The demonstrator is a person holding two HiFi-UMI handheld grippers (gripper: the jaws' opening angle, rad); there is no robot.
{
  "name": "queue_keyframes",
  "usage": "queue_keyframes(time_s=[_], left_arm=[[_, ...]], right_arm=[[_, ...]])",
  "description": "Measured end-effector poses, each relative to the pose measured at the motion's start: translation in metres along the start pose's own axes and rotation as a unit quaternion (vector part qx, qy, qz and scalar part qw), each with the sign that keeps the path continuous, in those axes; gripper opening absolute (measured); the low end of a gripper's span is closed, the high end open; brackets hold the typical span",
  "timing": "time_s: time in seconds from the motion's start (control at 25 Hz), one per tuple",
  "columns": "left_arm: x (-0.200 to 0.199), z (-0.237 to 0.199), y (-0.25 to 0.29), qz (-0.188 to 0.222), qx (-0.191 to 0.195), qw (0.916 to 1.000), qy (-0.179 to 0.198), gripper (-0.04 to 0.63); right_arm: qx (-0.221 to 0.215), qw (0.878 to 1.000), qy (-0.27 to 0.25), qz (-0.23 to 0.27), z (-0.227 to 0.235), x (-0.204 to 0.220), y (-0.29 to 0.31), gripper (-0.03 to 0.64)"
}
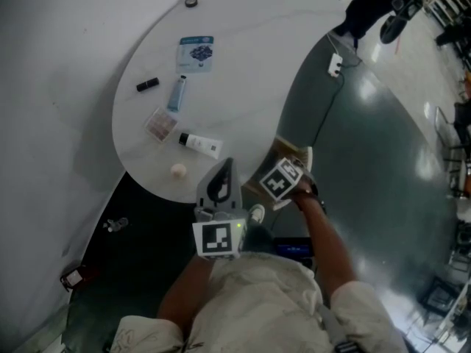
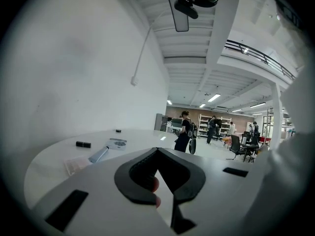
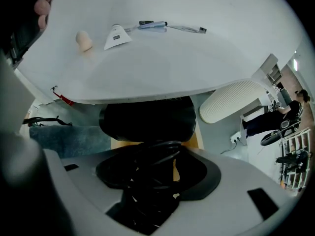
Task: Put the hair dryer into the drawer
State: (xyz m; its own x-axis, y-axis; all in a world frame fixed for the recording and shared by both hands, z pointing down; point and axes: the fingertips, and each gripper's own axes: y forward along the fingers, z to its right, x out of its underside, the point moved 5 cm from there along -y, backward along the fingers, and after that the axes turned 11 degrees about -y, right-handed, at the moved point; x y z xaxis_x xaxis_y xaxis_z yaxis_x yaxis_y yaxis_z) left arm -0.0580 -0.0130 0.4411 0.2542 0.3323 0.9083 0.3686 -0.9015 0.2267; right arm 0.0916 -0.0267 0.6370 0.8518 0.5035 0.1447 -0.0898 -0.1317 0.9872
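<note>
My right gripper [image 1: 283, 181] points straight down beside the white table's [image 1: 243, 65] near edge. In the right gripper view its jaws [image 3: 157, 167] are shut on the black hair dryer [image 3: 147, 122], with the coiled black cord bunched between them. Tan wood of the open drawer [image 1: 282, 151] shows just under the dryer [image 3: 197, 142], below the tabletop [image 3: 172, 58]. My left gripper [image 1: 224, 175] hovers level over the table edge, its dark pads meeting at the tip [image 2: 158, 156] with nothing held.
On the table lie a blue tube [image 1: 176, 93], a flat packet [image 1: 196, 54], a black stick [image 1: 147, 84], a white tube [image 1: 200, 145], a clear palette [image 1: 160, 123] and a beige sponge [image 1: 178, 170]. A ribbed white unit [image 3: 236, 100] stands on the floor. People [image 2: 186, 132] stand far off.
</note>
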Motion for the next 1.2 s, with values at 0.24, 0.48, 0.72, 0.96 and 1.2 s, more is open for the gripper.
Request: queue_keyframes(time_s=[0.24, 0.48, 0.72, 0.96, 1.2], left_arm=[[0.004, -0.003, 0.009, -0.010, 0.000, 0.9999, -0.007, 0.000], [0.007, -0.008, 0.015, -0.015, -0.003, 0.9998, -0.011, 0.000], [0.011, -0.015, 0.019, -0.026, -0.014, 0.9995, -0.010, 0.000], [0.018, -0.018, 0.023, -0.041, -0.021, 0.9989, -0.010, 0.000], [0.025, -0.015, 0.028, -0.054, -0.019, 0.9983, -0.010, 0.000]], right_arm=[[0.015, 0.999, 0.004, 0.039, 0.006, -0.012, 0.015, 0.247], [0.035, 0.994, 0.004, 0.102, 0.013, -0.027, 0.024, 0.247], [0.027, 0.990, 0.002, 0.140, 0.014, -0.030, 0.045, 0.247], [0.016, 0.978, 0.012, 0.207, 0.017, -0.037, 0.053, 0.247], [0.007, 0.978, -0.007, 0.210, 0.009, -0.026, 0.062, 0.247]])
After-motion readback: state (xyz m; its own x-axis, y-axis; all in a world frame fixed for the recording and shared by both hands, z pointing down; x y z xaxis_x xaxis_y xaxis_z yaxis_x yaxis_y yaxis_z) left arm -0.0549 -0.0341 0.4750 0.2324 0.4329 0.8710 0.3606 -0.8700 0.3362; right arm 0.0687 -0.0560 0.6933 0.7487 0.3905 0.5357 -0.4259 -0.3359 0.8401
